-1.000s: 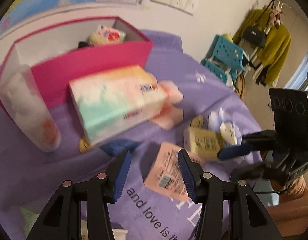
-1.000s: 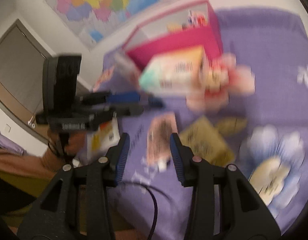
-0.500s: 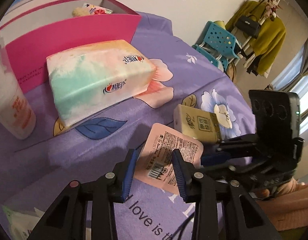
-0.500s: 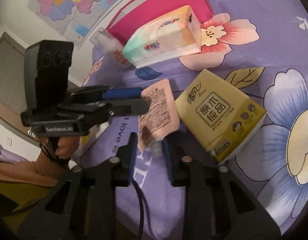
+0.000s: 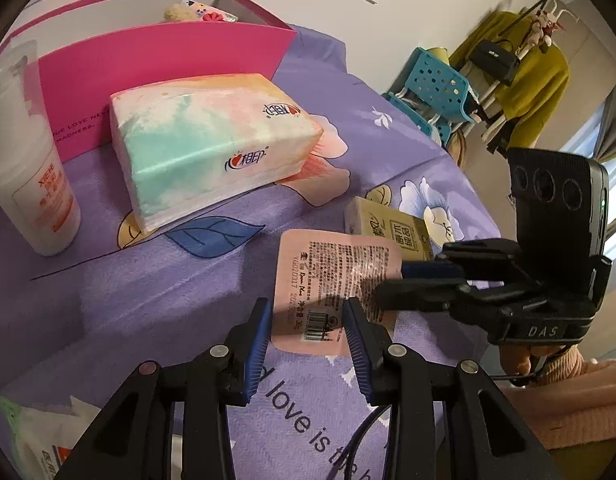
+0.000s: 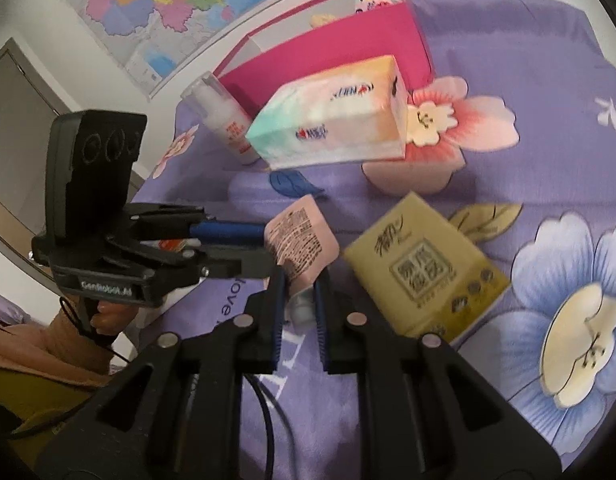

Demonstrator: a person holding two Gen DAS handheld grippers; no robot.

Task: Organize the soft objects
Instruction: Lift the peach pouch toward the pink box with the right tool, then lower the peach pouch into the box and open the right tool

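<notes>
Right wrist view: we have our right gripper (image 6: 299, 300) pinching the near end of the pink pouch (image 6: 300, 246), its jaws having just closed there. Our left gripper (image 5: 306, 344) sits narrowed around the opposite barcode end; contact is unclear. We judge the pouch light, limp and slippery; grip its sealed edge, not the belly.

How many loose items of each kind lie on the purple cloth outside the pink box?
Tissue packs: 2, pastel pack and yellow pack
Flat pink sachets: 1
White bottles: 1
White packets at the frame edge, partly cut off: 1
Total: 5
</notes>
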